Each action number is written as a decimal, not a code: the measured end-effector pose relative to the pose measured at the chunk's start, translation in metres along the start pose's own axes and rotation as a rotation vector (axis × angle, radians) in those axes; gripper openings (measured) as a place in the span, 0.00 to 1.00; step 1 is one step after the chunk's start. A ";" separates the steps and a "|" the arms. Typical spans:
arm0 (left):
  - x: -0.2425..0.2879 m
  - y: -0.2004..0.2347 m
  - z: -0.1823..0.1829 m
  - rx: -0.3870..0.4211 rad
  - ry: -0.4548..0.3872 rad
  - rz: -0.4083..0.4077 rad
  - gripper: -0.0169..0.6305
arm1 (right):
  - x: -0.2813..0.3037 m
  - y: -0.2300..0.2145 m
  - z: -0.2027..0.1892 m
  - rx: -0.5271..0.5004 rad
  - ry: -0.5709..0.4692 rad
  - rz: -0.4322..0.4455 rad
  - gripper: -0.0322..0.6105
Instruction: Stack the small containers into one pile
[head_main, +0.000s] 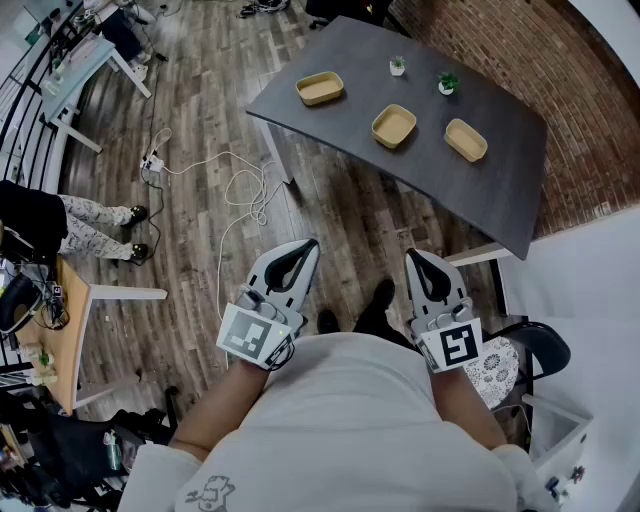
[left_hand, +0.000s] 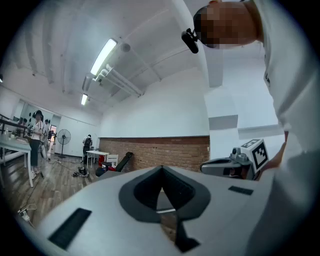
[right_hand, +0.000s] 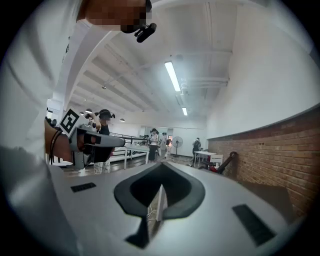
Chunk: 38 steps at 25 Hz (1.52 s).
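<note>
The left tongs (head_main: 306, 248) and right tongs (head_main: 413, 257) are both fully closed on nothing, held level over the wooden floor (head_main: 200, 120) and well apart from the dark worktop (head_main: 505, 180). Three tan containers lie apart in a row along it: the left container (head_main: 320, 88) near its left end, the middle container (head_main: 394, 126) and the right container (head_main: 466, 139).

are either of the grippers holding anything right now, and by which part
Nothing is held. The left gripper and right gripper are shut and empty; the three small containers lie apart on the table.
</note>
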<state>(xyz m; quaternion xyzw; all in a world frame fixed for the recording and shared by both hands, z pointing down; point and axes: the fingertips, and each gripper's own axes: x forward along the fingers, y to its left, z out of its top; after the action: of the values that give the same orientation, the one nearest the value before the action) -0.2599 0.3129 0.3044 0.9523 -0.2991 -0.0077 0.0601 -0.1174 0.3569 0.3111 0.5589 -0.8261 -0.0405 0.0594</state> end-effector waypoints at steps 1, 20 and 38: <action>0.001 0.000 0.000 -0.001 -0.001 -0.001 0.04 | 0.000 -0.001 0.000 0.001 0.001 0.000 0.06; 0.059 -0.003 -0.011 -0.020 0.034 -0.001 0.04 | 0.014 -0.048 -0.017 0.050 0.013 0.012 0.06; 0.192 -0.023 -0.035 -0.048 0.083 0.008 0.04 | 0.032 -0.169 -0.055 0.068 0.063 0.065 0.12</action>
<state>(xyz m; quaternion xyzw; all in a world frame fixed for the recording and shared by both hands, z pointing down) -0.0872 0.2263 0.3409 0.9489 -0.2999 0.0247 0.0952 0.0339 0.2640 0.3446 0.5343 -0.8425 0.0071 0.0680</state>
